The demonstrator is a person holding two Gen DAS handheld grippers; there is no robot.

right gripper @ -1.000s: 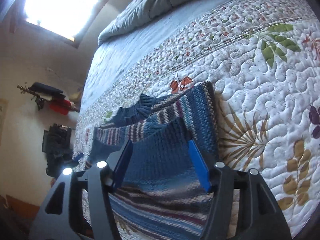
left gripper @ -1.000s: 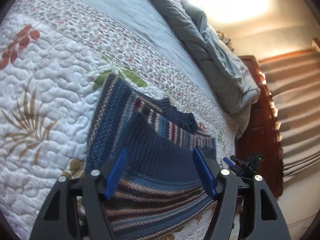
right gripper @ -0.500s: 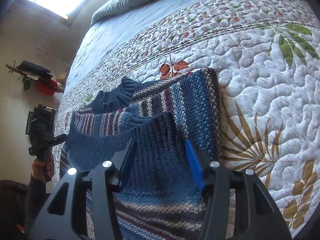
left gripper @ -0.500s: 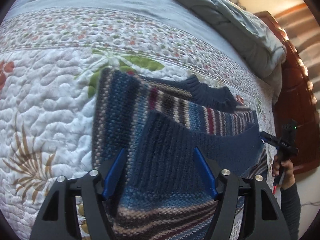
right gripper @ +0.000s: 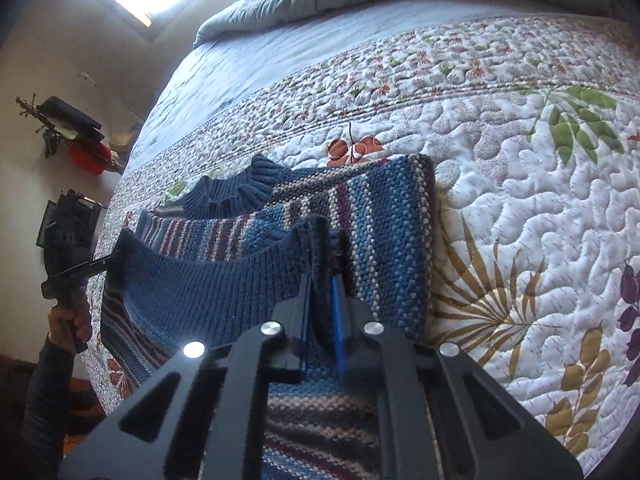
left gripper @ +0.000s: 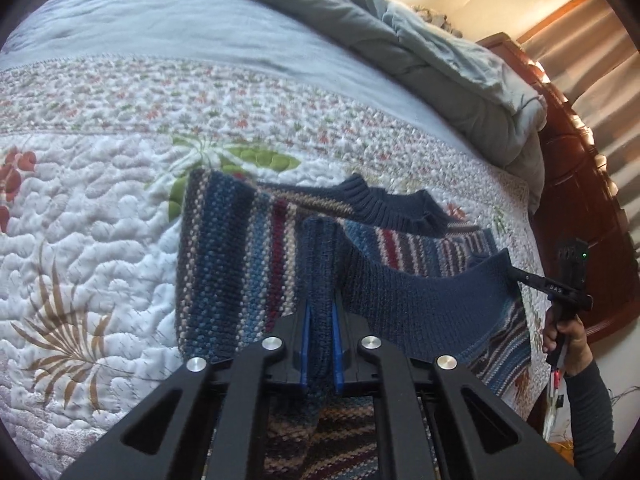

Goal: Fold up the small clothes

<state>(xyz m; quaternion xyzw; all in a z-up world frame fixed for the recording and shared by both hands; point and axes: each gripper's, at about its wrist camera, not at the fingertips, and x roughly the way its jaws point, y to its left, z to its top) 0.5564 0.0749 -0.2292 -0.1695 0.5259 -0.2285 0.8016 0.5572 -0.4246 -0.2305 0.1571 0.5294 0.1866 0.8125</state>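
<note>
left gripper [left gripper: 320,320]: clenched on sweater [left gripper: 420,300] hem | right gripper [right gripper: 322,304]: same | writing: unreadable

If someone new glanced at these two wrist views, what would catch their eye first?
Most likely the striped blue sweater lying on the floral quilt, its dark blue hem lifted at both corners. The left gripper and the right gripper are each shut on that hem. Behind, a rumpled grey duvet lies across the bed.
</note>
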